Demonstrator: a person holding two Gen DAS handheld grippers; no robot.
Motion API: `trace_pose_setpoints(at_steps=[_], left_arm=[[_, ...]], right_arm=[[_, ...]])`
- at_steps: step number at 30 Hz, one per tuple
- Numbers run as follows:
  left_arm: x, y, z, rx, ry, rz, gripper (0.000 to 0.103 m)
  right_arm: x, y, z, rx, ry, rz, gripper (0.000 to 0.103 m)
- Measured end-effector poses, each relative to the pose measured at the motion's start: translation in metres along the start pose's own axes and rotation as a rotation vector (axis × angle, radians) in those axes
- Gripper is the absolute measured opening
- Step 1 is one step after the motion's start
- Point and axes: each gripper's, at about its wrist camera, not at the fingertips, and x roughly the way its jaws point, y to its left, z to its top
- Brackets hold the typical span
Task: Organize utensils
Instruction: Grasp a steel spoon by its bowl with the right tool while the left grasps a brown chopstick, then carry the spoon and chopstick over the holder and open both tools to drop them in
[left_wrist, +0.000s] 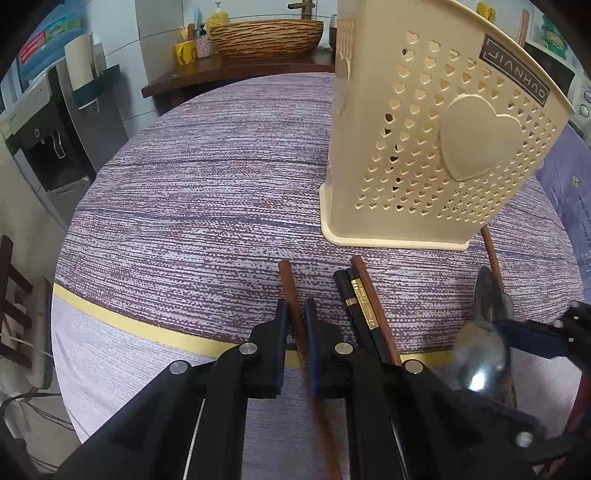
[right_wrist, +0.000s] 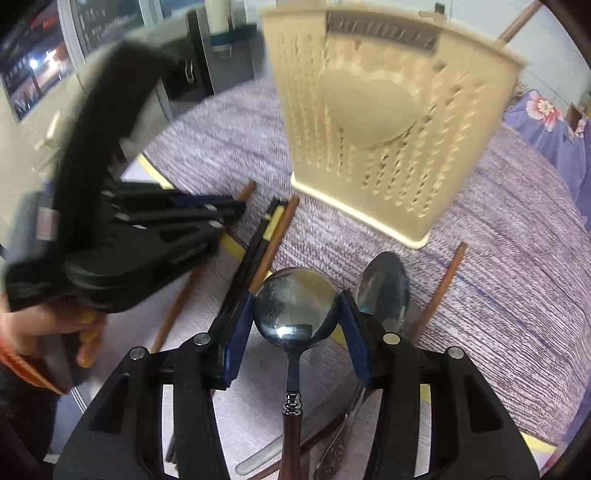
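A cream utensil holder (left_wrist: 439, 147) with heart-shaped holes stands upright on the purple tablecloth; it also shows in the right wrist view (right_wrist: 388, 122). My left gripper (left_wrist: 295, 314) is shut on a brown chopstick (left_wrist: 291, 291). Black chopsticks with a gold band (left_wrist: 354, 299) and another brown chopstick (left_wrist: 376, 310) lie just to its right. My right gripper (right_wrist: 295, 306) is shut on the bowl of a metal spoon with a wooden handle (right_wrist: 295, 306). A second metal spoon (right_wrist: 384, 288) lies on the cloth right of it. My left gripper shows at the left in the right wrist view (right_wrist: 207, 218).
Another brown chopstick (right_wrist: 439, 291) lies right of the spoons, near the holder's base. The round table (left_wrist: 207, 177) has a yellow band at its near edge. A wicker bowl (left_wrist: 266, 37) and cups stand on a wooden shelf behind. A water dispenser (left_wrist: 48, 129) stands at far left.
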Motion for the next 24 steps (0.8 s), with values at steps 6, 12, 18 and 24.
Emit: trace_pose_setpoints(at_steps=[6, 12, 18, 24], left_arm=[[-0.019, 0.004, 0.004, -0.033, -0.056, -0.031, 0.009], [-0.075, 0.007, 0.008, -0.058, -0.182, -0.08, 0.009], [-0.146, 0.018, 0.008, -0.079, -0.356, -0.128, 0.008], [-0.175, 0.025, 0.01, -0.086, -0.43, -0.141, 0.008]], right_arm=[[-0.047, -0.006, -0.011, 0.045, -0.125, 0.021, 0.048], [-0.082, -0.012, -0.025, 0.072, -0.219, 0.021, 0.048], [-0.109, -0.012, -0.035, 0.08, -0.295, 0.025, 0.048], [-0.125, -0.018, -0.034, 0.113, -0.34, 0.041, 0.048]])
